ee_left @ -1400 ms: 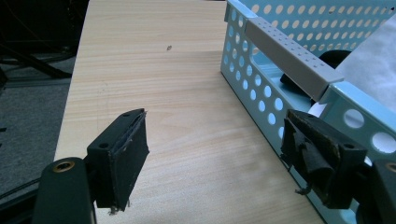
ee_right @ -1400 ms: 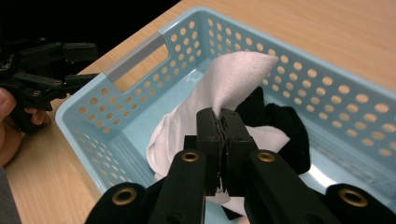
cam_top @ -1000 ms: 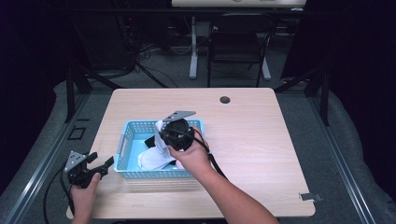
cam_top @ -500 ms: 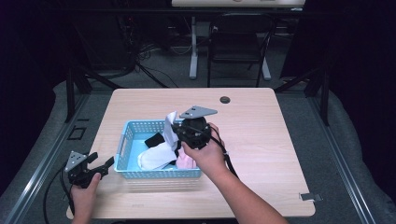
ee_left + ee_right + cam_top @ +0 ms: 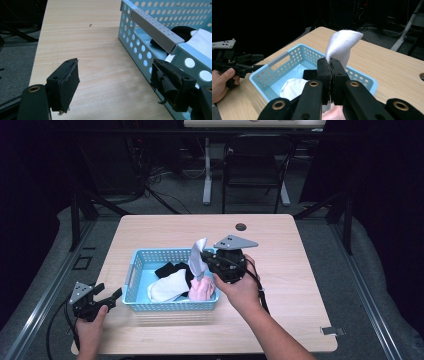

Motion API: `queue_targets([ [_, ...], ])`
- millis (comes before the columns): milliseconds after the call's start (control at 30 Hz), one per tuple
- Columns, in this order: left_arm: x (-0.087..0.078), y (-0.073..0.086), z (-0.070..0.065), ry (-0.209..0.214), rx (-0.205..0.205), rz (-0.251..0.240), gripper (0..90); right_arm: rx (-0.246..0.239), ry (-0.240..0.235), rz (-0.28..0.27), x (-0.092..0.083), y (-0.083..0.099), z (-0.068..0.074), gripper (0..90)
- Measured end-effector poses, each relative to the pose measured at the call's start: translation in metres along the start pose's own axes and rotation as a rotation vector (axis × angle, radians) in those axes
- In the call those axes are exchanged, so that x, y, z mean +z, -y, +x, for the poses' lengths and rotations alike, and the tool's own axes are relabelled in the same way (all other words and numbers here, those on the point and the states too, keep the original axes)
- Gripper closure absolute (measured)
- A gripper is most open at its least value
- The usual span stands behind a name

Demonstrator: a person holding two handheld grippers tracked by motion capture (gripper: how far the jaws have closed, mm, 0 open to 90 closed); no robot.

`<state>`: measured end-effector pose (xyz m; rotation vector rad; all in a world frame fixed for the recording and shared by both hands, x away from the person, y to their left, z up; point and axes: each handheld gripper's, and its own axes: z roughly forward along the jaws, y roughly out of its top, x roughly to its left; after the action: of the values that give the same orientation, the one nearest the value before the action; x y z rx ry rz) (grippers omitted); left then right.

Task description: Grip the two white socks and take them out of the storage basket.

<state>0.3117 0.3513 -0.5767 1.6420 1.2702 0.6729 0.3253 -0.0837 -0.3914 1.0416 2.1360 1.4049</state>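
A light blue perforated basket (image 5: pixel 134 270) (image 5: pixel 274 65) (image 5: pixel 155 30) stands on the wooden table (image 5: pixel 280 245). Inside lie a white cloth (image 5: pixel 167 287), a black cloth (image 5: pixel 170 268) and a pink cloth (image 5: pixel 202 291). My right gripper (image 5: pixel 204 258) (image 5: pixel 331 65) hangs over the basket's right end, shut on a white sock (image 5: pixel 197 255) (image 5: pixel 342 45) that sticks up from its jaws. My left gripper (image 5: pixel 107 296) (image 5: pixel 116 80) rests at the table's front left, open, with its right jaw against the basket's outer wall. It also appears at the left of the right gripper view (image 5: pixel 254 62).
A small black round hole (image 5: pixel 241 226) sits near the table's far edge. Chairs and stands (image 5: pixel 250 165) are behind the table on the dark floor. A bit of tape (image 5: pixel 332 331) marks the front right corner.
My right gripper has lifted the white sock out of the basket and carried it up and to the right. The left gripper has stayed in place.
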Motion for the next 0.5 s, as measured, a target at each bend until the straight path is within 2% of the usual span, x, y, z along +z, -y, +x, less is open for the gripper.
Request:
queue_targets([
  [500, 0.0, 0.0, -0.001, -0.002, 0.003, 0.001, 22.7, 0.066, 0.082, -0.015, -0.042, 0.023, -0.031, 88.0],
])
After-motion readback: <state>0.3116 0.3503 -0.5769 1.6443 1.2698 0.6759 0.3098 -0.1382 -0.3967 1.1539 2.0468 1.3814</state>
